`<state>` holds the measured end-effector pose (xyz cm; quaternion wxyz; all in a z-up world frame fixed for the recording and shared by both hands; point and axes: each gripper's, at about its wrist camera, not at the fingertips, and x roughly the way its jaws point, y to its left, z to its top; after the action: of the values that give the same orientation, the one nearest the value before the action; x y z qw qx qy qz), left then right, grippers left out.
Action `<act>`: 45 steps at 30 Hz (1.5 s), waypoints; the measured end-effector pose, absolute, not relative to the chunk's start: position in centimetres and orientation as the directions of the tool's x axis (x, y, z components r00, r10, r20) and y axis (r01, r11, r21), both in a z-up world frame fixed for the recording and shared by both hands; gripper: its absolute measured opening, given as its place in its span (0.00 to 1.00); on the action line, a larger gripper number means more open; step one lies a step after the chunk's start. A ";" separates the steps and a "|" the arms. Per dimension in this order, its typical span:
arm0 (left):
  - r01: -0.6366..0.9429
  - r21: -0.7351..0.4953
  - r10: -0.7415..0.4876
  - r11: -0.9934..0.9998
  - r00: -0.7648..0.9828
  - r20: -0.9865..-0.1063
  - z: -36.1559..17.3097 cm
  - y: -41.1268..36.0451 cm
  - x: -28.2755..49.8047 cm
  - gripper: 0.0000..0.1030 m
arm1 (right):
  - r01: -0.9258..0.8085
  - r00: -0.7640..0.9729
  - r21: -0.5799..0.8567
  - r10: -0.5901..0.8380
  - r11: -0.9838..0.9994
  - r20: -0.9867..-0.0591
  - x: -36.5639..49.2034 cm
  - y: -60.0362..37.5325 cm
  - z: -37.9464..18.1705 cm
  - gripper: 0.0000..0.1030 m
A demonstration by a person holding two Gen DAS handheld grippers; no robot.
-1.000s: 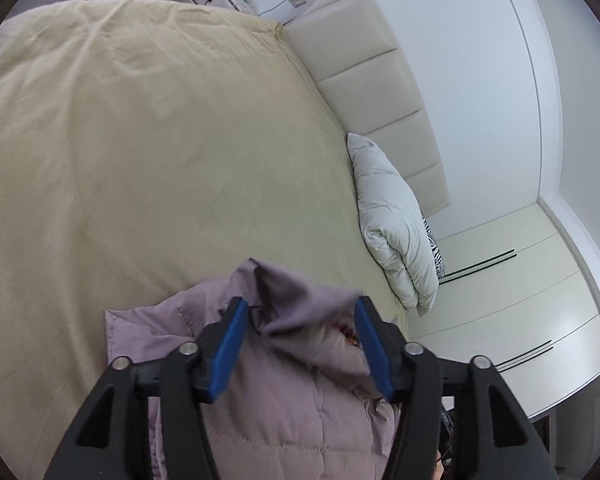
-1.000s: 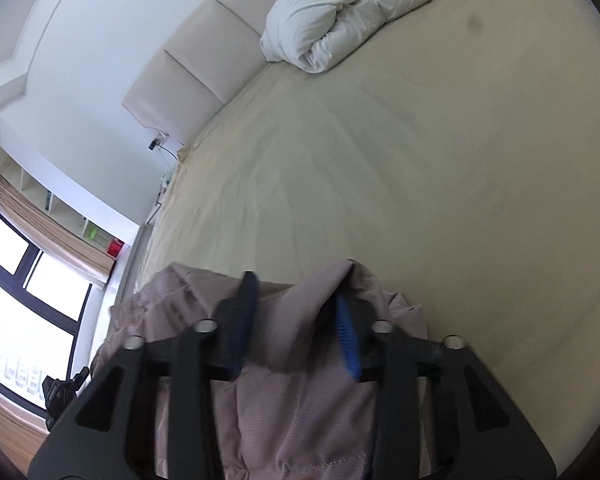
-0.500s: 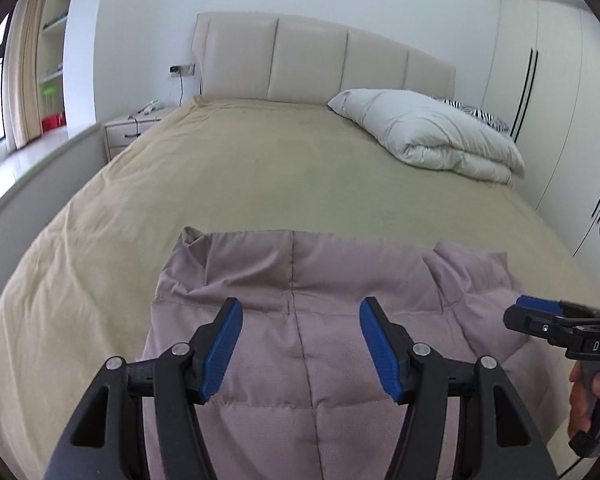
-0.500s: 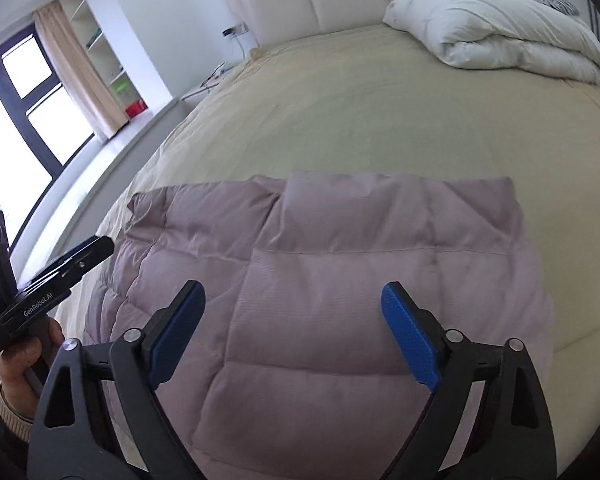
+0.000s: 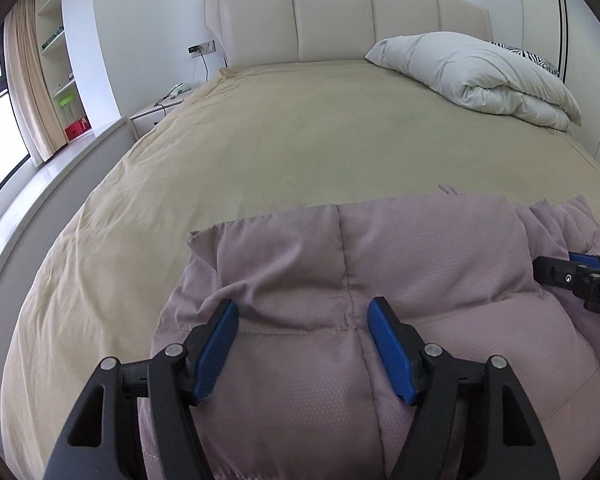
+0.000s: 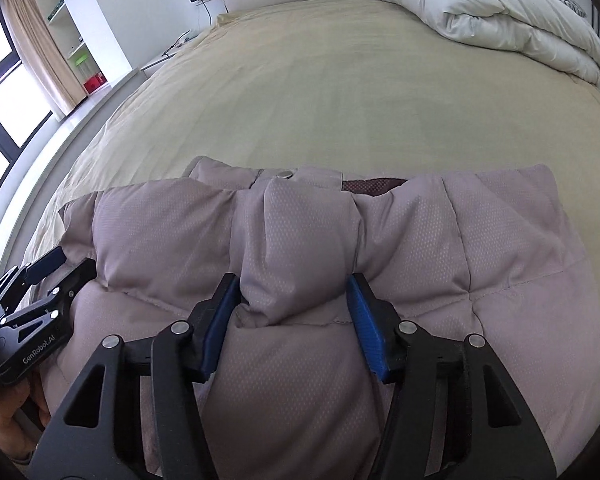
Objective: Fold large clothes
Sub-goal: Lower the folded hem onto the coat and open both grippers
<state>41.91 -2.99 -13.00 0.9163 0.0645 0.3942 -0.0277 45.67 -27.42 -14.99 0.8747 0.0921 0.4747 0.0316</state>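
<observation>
A mauve quilted puffer jacket (image 5: 340, 288) lies on the near end of the beige bed (image 5: 300, 140); it also fills the lower half of the right wrist view (image 6: 300, 248), with a snap button and dark lining at its far edge. My left gripper (image 5: 302, 344) is open, its blue pads resting on the jacket on either side of a seam. My right gripper (image 6: 294, 316) is open, with a puffed fold of jacket between its pads. Each gripper shows at the side of the other's view, the right one (image 5: 580, 280) and the left one (image 6: 32, 304).
A folded white duvet (image 5: 480, 76) and a zebra-print pillow (image 5: 532, 56) lie at the head of the bed on the right, before the padded headboard (image 5: 340, 20). A nightstand (image 5: 156, 116), shelves and a curtained window stand to the left.
A second ago both grippers held jacket fabric up. They let go, the jacket dropped flat on the bed, and both grippers have now come down onto it with jaws narrower.
</observation>
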 end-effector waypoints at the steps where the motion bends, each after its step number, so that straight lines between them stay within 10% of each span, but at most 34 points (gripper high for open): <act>1: 0.098 0.104 0.008 0.990 0.684 -0.729 -13.1 -3.0 42.3 0.72 | 0.032 0.544 0.191 0.143 0.981 -0.827 46.5 -27.3 -15.4 0.53; 37: 0.134 0.009 -0.088 0.991 0.701 -0.707 -9.1 -5.0 38.4 0.77 | 0.028 0.688 0.195 0.123 0.980 -0.715 43.5 -28.3 -14.7 0.55; 45: 0.162 0.084 -0.055 0.983 0.704 -0.708 -12.3 -7.3 37.7 0.90 | 0.199 0.689 0.013 -0.130 0.980 -0.713 36.6 -34.2 -13.0 0.55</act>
<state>37.70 -7.29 -12.33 0.9203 0.0701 0.3803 -0.0588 36.58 -34.21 -13.05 0.9179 0.0448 0.3841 -0.0896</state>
